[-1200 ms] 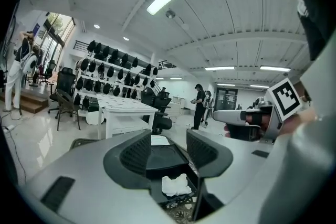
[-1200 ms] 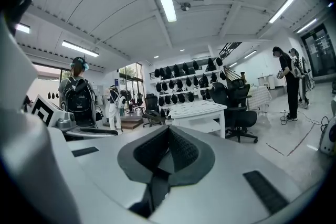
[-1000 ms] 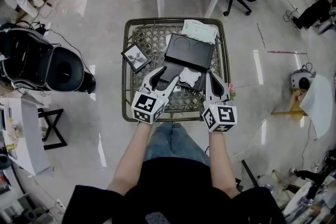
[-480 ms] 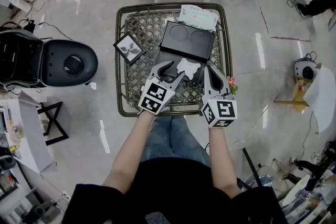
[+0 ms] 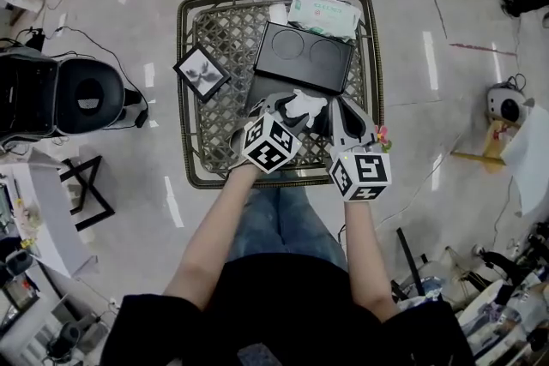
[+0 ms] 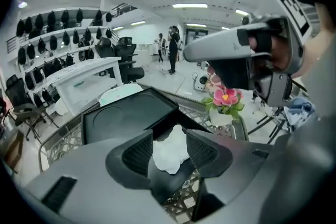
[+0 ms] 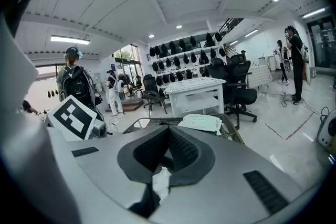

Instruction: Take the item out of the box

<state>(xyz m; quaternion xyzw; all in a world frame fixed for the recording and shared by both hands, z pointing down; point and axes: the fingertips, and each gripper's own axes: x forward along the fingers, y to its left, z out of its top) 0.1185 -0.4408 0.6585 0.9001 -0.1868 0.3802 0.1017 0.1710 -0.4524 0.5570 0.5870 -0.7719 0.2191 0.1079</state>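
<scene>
An open black box (image 5: pixel 304 56) lies on a wicker table (image 5: pixel 184 99), its lid with two round hollows (image 6: pixel 126 115) folded back. A crumpled white item (image 5: pixel 307 105) sits at the box's near edge. My left gripper (image 5: pixel 287 105) reaches it from the left. In the left gripper view the jaws (image 6: pixel 170 147) are closed on the white item (image 6: pixel 170 153). My right gripper (image 5: pixel 341 111) is just right of it, at the box's near right corner. In the right gripper view its tips (image 7: pixel 167 136) meet, and a white scrap (image 7: pixel 160 182) shows in the gap beneath them.
A small framed picture (image 5: pixel 201 72) lies at the table's left. A pack of wipes (image 5: pixel 322 11) sits behind the box. A little potted flower (image 5: pixel 380 135) stands at the right rim, close to my right gripper. A black round stool (image 5: pixel 81 94) is on the floor, left.
My left gripper has swung right toward the white item and gone from open to closed on it. The right gripper has stayed beside the box.
</scene>
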